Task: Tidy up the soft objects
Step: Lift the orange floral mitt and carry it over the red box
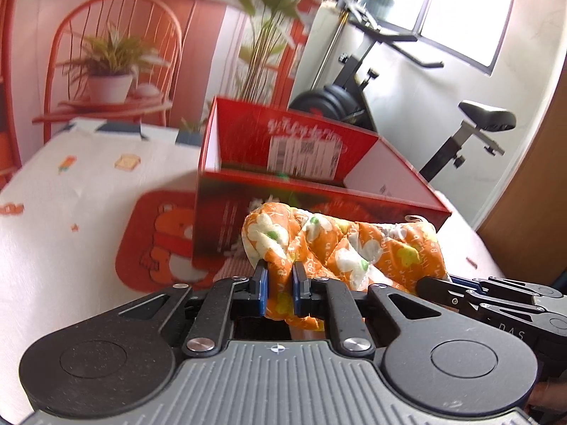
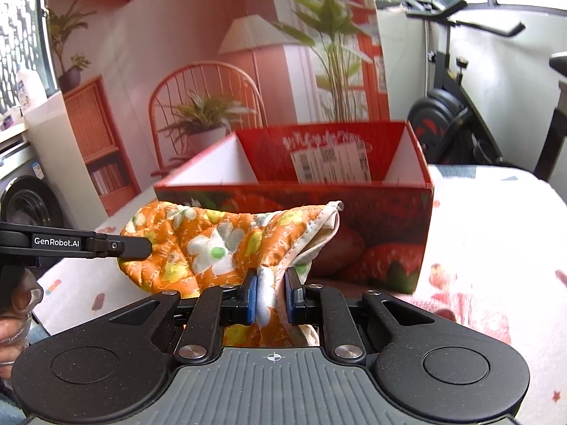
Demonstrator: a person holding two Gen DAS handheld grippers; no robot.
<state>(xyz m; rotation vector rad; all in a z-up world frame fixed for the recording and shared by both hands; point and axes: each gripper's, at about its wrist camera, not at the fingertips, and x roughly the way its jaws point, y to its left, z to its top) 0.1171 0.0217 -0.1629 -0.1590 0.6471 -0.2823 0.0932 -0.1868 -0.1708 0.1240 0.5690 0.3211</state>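
Observation:
An orange quilted oven mitt [image 1: 340, 244] with white flowers hangs between both grippers, just in front of an open red strawberry box [image 1: 319, 194]. My left gripper [image 1: 280, 281] is shut on one end of the mitt. My right gripper [image 2: 271, 288] is shut on the mitt's [image 2: 212, 244] white-trimmed cuff end. The box [image 2: 389, 212] stands right behind the mitt, its inside looking empty with white walls. The right gripper's body shows at the right edge of the left wrist view, and the left gripper's arm shows at the left of the right wrist view.
The table is covered by a white cloth [image 1: 71, 194] with small prints and an orange bear mat [image 1: 159, 241]. A printed backdrop [image 2: 212, 71] stands behind the box. An exercise bike [image 1: 443, 113] stands at the back right.

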